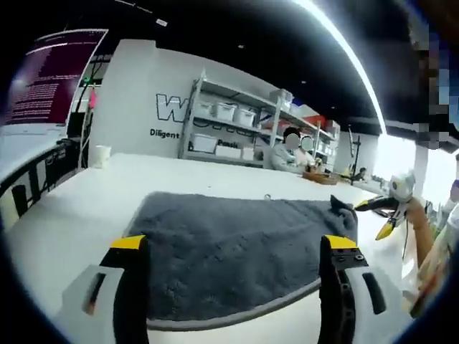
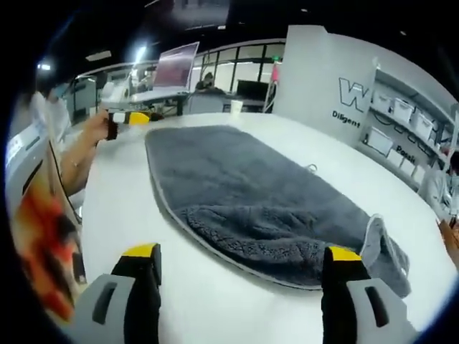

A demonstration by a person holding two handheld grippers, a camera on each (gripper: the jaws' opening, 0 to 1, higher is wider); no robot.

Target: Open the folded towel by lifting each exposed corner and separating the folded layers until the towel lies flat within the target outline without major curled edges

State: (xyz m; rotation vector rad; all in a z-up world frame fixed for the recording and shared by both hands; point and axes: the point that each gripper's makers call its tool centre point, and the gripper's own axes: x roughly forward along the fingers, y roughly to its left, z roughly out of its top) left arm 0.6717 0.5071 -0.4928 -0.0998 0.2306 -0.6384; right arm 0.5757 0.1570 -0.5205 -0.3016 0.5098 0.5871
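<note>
A dark grey towel point(image 1: 237, 244) lies spread on the white table point(image 1: 86, 208), its pale hem toward my left gripper point(image 1: 235, 247). That gripper is open, hovering just above the near edge with the towel showing between its jaws. At the towel's far right corner, which is bunched up, a hand holds my right gripper point(image 1: 379, 216) close beside it. In the right gripper view the towel point(image 2: 244, 193) stretches away, and one corner point(image 2: 374, 240) curls up showing its lighter underside. My right gripper point(image 2: 241, 254) is open over bare table just short of the hem. My left gripper point(image 2: 133, 117) is at the far left end.
A white cup point(image 1: 101, 155) stands at the table's far left. Shelves with white bins point(image 1: 229, 129) line the back wall, and people sit at the table's far end point(image 1: 290, 150). A monitor point(image 2: 175, 70) stands beyond the table. A person's arm point(image 2: 75, 161) runs along the table's left side.
</note>
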